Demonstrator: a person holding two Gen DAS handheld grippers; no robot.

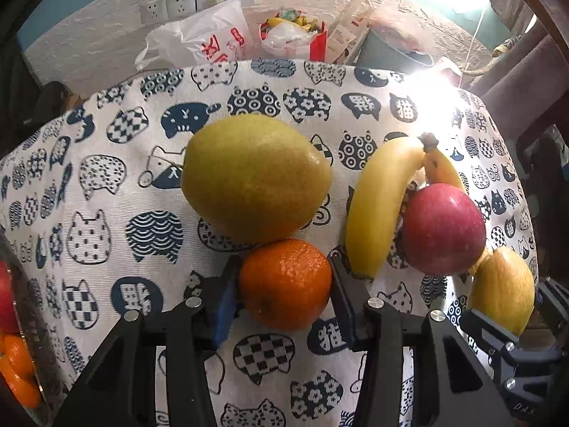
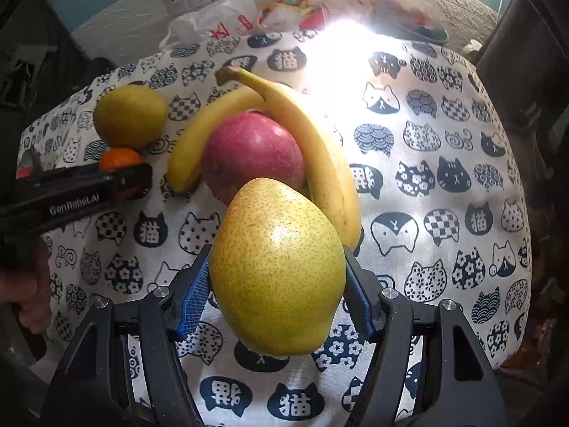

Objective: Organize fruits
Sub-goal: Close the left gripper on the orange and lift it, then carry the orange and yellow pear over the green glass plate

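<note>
My left gripper [image 1: 284, 284] is shut on an orange [image 1: 284, 283] that touches a big green-yellow pear [image 1: 256, 178] lying on the cat-print cloth. To their right lie two joined bananas [image 1: 377, 206] around a red apple [image 1: 442, 227]. My right gripper [image 2: 277, 284] is shut on a second, speckled yellow pear [image 2: 277, 267], held just in front of the apple [image 2: 252, 149] and the bananas [image 2: 316, 149]. In the right wrist view the left gripper [image 2: 131, 178] with the orange [image 2: 119, 158] shows at the left, next to the first pear [image 2: 129, 115]. The held pear also shows in the left wrist view [image 1: 501, 288].
The table is covered by a white cloth with navy cat shapes [image 1: 106, 231]. Behind its far edge stand plastic bags [image 1: 202, 39], a red bag of wrappers [image 1: 295, 35] and a grey basin [image 1: 394, 53] against a wall with sockets [image 1: 181, 3]. Strong glare falls at the far right.
</note>
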